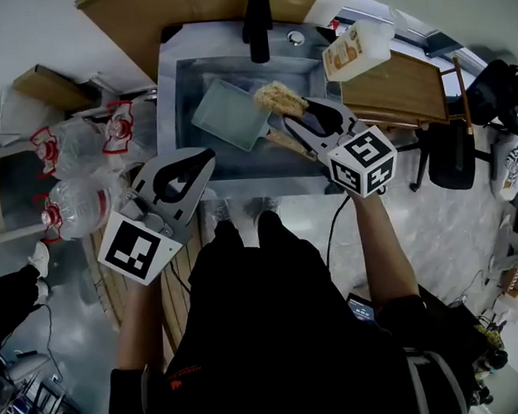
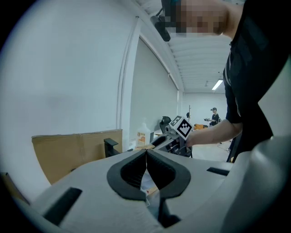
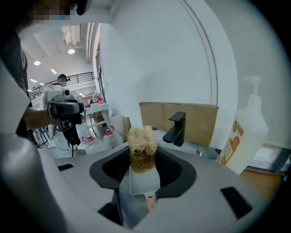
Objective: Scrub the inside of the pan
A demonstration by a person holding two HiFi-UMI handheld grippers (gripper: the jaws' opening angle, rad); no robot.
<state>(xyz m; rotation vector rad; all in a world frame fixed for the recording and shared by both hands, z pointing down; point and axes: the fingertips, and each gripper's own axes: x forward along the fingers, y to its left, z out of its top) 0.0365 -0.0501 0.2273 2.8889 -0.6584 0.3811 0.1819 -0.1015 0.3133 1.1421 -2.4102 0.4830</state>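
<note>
A pale rectangular pan (image 1: pixel 225 114) lies tilted in the steel sink (image 1: pixel 181 84). My right gripper (image 1: pixel 293 112) hovers over the sink's right half, shut on a tan fibrous scrubber (image 1: pixel 278 96) that sits just beside the pan's right edge. In the right gripper view the scrubber (image 3: pixel 142 148) stands up between the jaws of the right gripper (image 3: pixel 142 157), with the pan (image 3: pixel 145 183) below it. My left gripper (image 1: pixel 187 171) is at the sink's front left corner, shut with nothing in it; its left gripper view points level across the room, jaws pressed together (image 2: pixel 146 157).
A black faucet (image 1: pixel 257 25) stands at the sink's back edge. A soap bottle (image 1: pixel 355 51) and a wooden board (image 1: pixel 396 88) lie to the right. Plastic bottles (image 1: pixel 77 204) crowd the left counter. Cardboard (image 1: pixel 168 6) stands behind the sink. A black chair (image 1: pixel 453 153) is at right.
</note>
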